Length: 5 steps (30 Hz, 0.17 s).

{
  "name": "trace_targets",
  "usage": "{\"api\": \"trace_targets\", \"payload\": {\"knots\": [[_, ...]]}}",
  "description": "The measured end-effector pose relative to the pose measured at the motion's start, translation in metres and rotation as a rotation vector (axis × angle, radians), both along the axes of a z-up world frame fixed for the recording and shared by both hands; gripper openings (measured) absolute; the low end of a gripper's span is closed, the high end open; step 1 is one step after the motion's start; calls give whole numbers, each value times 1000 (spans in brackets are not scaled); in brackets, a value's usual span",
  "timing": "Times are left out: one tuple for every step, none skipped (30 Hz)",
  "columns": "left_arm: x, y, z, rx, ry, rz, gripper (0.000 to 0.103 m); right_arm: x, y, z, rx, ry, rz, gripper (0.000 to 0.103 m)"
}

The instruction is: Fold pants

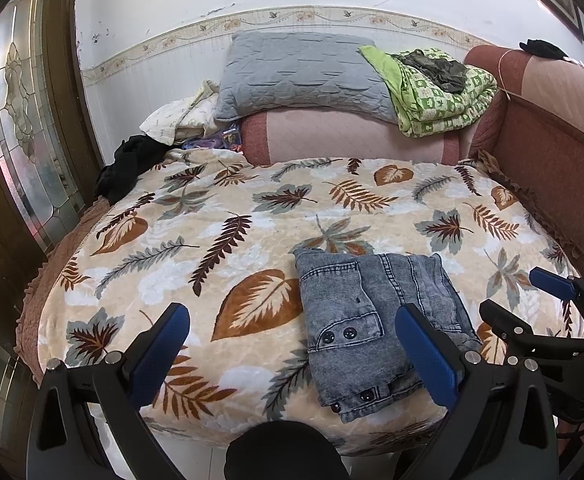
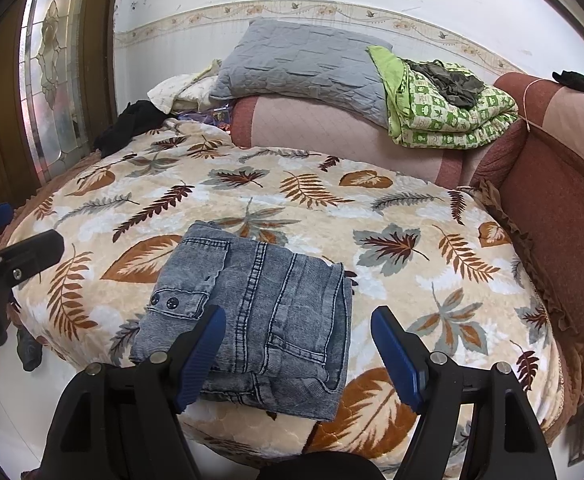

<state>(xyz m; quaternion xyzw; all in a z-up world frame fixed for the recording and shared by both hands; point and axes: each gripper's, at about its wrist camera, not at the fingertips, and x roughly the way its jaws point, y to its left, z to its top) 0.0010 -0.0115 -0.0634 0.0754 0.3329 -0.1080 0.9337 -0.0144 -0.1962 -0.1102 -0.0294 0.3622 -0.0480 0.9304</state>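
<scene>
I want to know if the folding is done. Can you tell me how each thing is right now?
Jeans: folded into a compact bundle, lying on the blanket.
Blanket: spread flat over the bed.
Left hand-held gripper: open, holding nothing.
Right hand-held gripper: open, holding nothing.
Green quilt: folded, resting at the bed's head.

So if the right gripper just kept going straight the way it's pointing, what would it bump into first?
Most likely the folded grey-blue denim pants on the leaf-patterned fleece blanket. The open right gripper points down at their right edge; depth is hard to judge, so it might land on blanket just beside them.
</scene>
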Motion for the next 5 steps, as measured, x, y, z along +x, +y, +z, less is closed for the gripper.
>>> {"api": "trace_targets", "payload": {"knots": [[0, 0, 0, -2, 1, -1, 102, 0, 0, 0, 0, 2, 1, 78], [1, 0, 0, -3, 2, -1, 102, 2, 0, -1, 1, 4, 3, 78], [2, 0, 0, -9, 6, -1, 102, 2, 0, -2, 5, 9, 4, 78], [4, 0, -1, -15, 14, 0, 102, 4, 0, -3, 8, 12, 4, 78], [6, 1, -2, -25, 27, 1, 102, 5, -1, -5, 15, 18, 4, 78]]}}
